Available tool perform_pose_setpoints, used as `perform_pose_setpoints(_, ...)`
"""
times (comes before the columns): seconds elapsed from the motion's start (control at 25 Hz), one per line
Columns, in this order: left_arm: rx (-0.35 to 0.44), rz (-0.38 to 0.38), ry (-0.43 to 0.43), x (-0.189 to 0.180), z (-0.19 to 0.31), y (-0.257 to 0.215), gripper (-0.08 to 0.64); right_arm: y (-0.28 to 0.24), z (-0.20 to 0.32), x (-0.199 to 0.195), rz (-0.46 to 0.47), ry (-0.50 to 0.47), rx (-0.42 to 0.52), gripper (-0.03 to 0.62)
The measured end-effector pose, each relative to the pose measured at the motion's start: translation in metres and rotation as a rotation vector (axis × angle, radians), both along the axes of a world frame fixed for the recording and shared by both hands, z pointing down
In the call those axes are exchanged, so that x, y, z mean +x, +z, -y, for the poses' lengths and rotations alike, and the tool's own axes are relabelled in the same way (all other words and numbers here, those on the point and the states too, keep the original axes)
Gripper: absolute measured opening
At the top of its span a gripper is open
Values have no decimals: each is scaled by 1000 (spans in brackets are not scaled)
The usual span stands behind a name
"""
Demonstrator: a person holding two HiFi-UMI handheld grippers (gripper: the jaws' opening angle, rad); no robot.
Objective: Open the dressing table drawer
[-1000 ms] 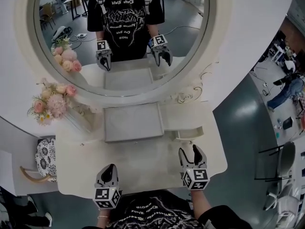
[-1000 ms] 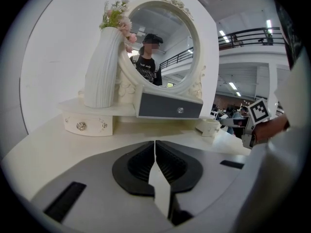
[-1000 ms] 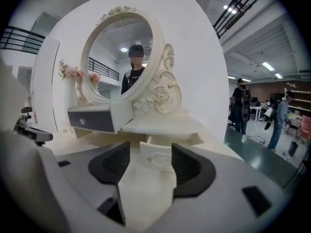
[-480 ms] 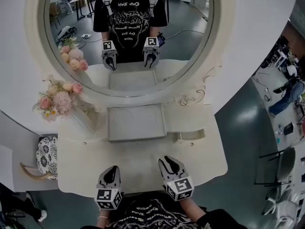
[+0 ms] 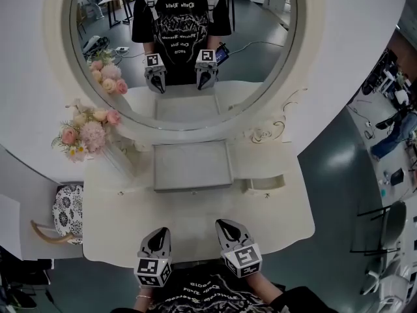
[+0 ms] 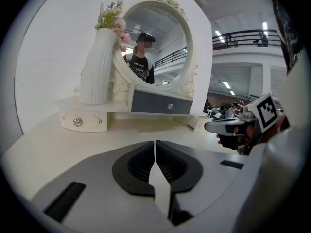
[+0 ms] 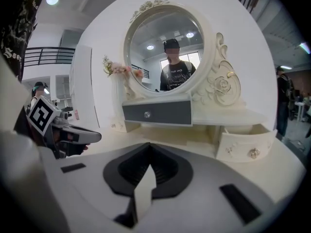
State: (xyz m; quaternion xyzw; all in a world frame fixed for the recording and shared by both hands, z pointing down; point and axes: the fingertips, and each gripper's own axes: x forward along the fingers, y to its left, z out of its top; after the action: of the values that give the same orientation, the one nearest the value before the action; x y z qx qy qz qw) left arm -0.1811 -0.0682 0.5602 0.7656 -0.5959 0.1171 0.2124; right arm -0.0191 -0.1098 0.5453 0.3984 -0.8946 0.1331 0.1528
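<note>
The cream dressing table (image 5: 124,220) carries a grey central drawer (image 5: 192,165) under the round mirror; its front (image 7: 158,112) has a small crystal knob (image 7: 147,114) and sits flush. At the right, a small cream drawer (image 5: 266,182) stands pulled out, and it appears again (image 7: 245,144) in the right gripper view. My left gripper (image 5: 158,235) hovers over the table's front edge, shut and empty (image 6: 155,147). Beside it to the right, my right gripper (image 5: 226,225) is also shut on nothing (image 7: 150,159). Both point at the grey drawer from a distance.
A white ribbed vase (image 6: 98,67) with pink flowers (image 5: 88,132) stands at the back left of the table. A small left drawer (image 6: 82,122) with rosette knobs is closed. A patterned stool (image 5: 65,210) sits to the table's left. The mirror (image 5: 182,38) reflects the person and both grippers.
My right gripper has swung left from beside the small right drawer to the table's front middle, and its jaws have gone from open to shut. The left gripper has stayed put.
</note>
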Motion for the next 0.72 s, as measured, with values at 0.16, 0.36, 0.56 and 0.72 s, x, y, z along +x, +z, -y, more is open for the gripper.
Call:
perform_pose_setpoints(0.16, -1, 1, 10, 1, -1, 1, 21, 3, -5, -4, -18, -14, -2, 10)
perform_pose_setpoints(0.36, -2, -2, 18, 2, -2, 1, 21, 4, -8, -5, -39, -17, -4, 9)
perform_pose_setpoints(0.56, 0, -5, 16, 1, -2, 2, 21, 4, -7, -3, -53, -14, 4, 9)
perform_pose_setpoints(0.72, 1, -6, 16, 0, -2, 3, 21, 5, -6, -3, -66, -12, 10, 9)
